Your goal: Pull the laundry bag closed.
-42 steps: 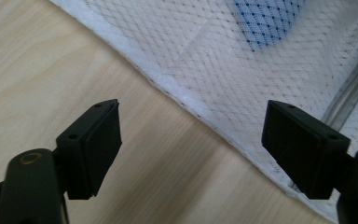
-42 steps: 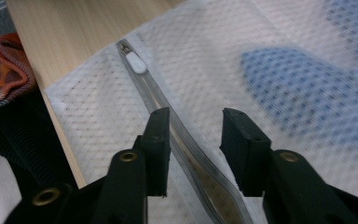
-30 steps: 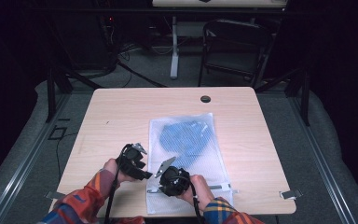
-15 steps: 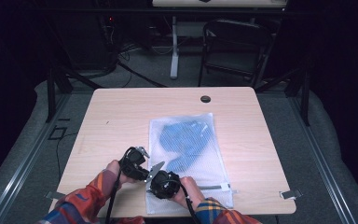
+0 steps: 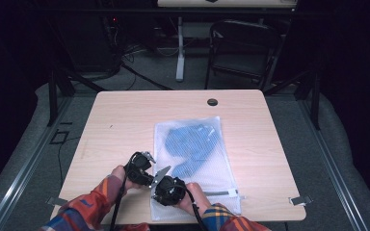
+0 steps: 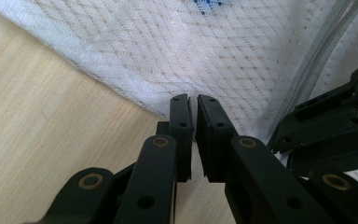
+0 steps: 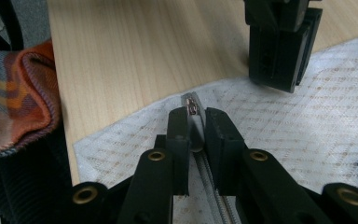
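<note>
A white mesh bag (image 5: 207, 178) with a blue garment (image 5: 190, 144) inside lies flat on the wooden table (image 5: 125, 120). My left gripper (image 5: 152, 179) is at the bag's near left edge. In the left gripper view its jaws have just been closing, and my left gripper (image 6: 195, 99) now pinches the mesh edge (image 6: 168, 46). My right gripper (image 5: 159, 186) sits just beside it. In the right gripper view my right gripper (image 7: 195, 114) is shut on the metal zipper pull (image 7: 192, 108) at the end of the zipper. The left gripper (image 7: 279, 60) stands just beyond it on the bag.
A plaid sleeve (image 7: 14, 93) rests close to the bag's corner. The zipper track (image 5: 217, 193) runs along the bag's near edge. A round cable hole (image 5: 212, 102) marks the table's far side, and a chair (image 5: 243, 48) stands behind. A metal clamp (image 5: 301, 199) sits at the near right corner.
The two grippers have drawn slightly closer together at the bag's near left corner. The bag and the garment lie as before.
</note>
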A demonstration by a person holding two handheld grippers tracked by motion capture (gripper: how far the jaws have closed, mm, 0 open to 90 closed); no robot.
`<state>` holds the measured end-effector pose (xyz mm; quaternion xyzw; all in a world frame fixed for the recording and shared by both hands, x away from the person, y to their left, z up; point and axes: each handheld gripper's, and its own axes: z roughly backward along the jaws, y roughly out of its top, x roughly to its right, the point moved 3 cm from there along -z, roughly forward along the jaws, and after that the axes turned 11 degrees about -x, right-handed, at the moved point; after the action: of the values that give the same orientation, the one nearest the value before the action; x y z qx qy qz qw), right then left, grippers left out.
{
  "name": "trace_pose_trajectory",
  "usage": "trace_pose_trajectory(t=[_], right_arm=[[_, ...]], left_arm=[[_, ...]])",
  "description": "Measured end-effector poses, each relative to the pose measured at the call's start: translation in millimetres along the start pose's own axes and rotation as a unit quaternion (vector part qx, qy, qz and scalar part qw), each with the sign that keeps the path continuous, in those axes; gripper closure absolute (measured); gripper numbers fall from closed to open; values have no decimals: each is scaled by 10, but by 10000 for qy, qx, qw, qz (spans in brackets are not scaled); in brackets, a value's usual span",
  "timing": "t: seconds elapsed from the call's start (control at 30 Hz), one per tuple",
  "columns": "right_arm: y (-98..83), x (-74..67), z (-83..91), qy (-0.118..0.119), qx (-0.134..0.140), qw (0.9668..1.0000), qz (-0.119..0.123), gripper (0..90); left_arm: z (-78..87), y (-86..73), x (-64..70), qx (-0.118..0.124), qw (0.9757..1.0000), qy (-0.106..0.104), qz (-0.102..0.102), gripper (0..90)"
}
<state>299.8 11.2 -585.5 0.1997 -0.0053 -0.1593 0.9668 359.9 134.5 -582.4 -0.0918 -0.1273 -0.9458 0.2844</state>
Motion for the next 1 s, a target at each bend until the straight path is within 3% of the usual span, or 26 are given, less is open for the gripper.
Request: trace_pose_trajectory(t=[0.1, 0.2, 0.3, 0.37, 0.47, 0.7, 0.87, 1.0], right_arm=[[-4, 10, -28, 51, -36, 10000, -75, 790], [3, -16, -30, -86, -123, 9999, -18, 809], [1, -30, -36, -145, -32, 9999, -10, 812], [-8, -37, -44, -197, 65, 9998, 8, 814], [-21, -41, -47, -227, 125, 9997, -19, 814], [-31, -42, -49, -253, 160, 9995, -109, 815], [-30, -50, -50, -285, 158, 9994, -119, 816], [-36, -42, -50, -251, 172, 9994, -145, 816]], left_arm=[[3, -1, 1, -13, 10000, 4, -9, 848], [9, 1, 5, -65, 10000, -11, -68, 824], [61, -17, 20, 42, 9997, -258, -28, 825], [74, -49, 65, -18, 9992, -389, -107, 828], [28, -76, 96, -305, 9988, -313, -208, 833], [0, -89, 89, -347, 9988, -296, -188, 885], [18, -115, 64, -179, 9974, -696, -8, 884], [-2, -118, 78, -265, 9975, -656, -35, 883]])
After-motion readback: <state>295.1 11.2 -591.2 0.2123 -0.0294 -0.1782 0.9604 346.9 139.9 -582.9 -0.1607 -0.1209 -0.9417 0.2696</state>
